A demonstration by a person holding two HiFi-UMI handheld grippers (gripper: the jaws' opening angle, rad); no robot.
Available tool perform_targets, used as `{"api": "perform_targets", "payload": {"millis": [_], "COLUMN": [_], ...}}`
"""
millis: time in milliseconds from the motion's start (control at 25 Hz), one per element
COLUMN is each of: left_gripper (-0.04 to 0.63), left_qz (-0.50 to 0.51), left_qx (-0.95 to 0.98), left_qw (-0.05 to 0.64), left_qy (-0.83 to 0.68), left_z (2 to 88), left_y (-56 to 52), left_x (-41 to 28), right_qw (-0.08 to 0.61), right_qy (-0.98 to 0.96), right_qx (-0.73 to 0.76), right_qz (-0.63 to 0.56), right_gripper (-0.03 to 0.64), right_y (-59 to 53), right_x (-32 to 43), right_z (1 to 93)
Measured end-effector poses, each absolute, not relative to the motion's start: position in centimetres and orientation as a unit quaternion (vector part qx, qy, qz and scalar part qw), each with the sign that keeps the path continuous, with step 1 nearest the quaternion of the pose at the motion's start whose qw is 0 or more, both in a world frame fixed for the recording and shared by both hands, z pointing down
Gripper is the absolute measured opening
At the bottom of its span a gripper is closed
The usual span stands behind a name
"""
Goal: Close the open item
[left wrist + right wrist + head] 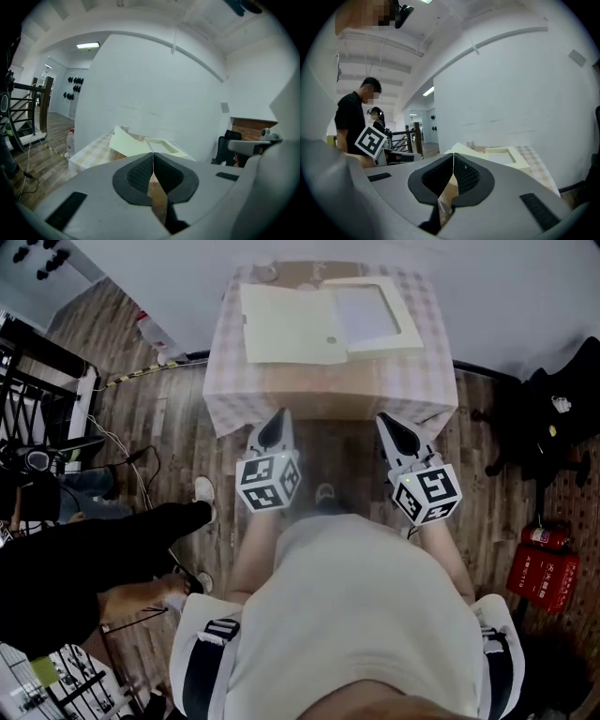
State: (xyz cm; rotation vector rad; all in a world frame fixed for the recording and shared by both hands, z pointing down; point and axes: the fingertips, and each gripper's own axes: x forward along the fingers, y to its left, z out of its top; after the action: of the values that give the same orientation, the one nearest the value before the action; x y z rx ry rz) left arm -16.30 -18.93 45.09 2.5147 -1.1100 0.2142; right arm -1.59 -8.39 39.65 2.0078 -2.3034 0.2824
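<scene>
A flat cream box [375, 315] lies open on the table with the checked cloth [422, 381]. Its lid [291, 329] is folded out to the left of the tray. Both grippers hang side by side in front of the table's near edge, short of the box. My left gripper [275, 432] is shut with nothing between its jaws, whose tips meet in the left gripper view [153, 154]. My right gripper [398, 434] is likewise shut and empty [453, 155]. Beyond the jaws the box appears in both gripper views [161, 146] [504, 153].
A person in dark clothes [84, 559] stands close on the left, over a wooden floor with cables. Red fire-safety gear [544, 568] and a black seat [553, 418] are on the right. A small cup [265, 273] sits at the table's back edge. A white wall is behind the table.
</scene>
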Motion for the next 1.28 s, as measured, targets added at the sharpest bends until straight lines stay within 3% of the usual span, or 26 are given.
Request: {"api": "perform_targets", "payload": {"millis": [360,800,1120,1280], "left_gripper": [0.006,0.011,0.133,0.136], "left_qz": [0.078,0.080,0.090,0.087], "left_qx": [0.880,0.858,0.856,0.849], "left_qw": [0.195,0.252,0.274,0.288], "left_qy": [-0.426,-0.440,-0.430,-0.434], "left_z": [47.7,52.7,54.8,55.4], "left_y": [-27.0,-35.0,-37.6,-38.6], "left_x": [-17.4,-18.7,-18.3,-18.0], "right_qw": [0.040,0.049,0.064,0.064], "right_qy": [-0.753,-0.748,-0.747,-0.748], "right_qx": [0.650,0.653,0.649,0.647], "right_qz": [0.098,0.106,0.127,0.134], "right_gripper": [0.002,0.002,0.002,0.002], "right_y": [-14.5,-19.2,-20.1,-20.1], "right_x": [-0.8,0.3,0.3,0.7], "right_z": [40.7,42.1,43.6,44.0]}}
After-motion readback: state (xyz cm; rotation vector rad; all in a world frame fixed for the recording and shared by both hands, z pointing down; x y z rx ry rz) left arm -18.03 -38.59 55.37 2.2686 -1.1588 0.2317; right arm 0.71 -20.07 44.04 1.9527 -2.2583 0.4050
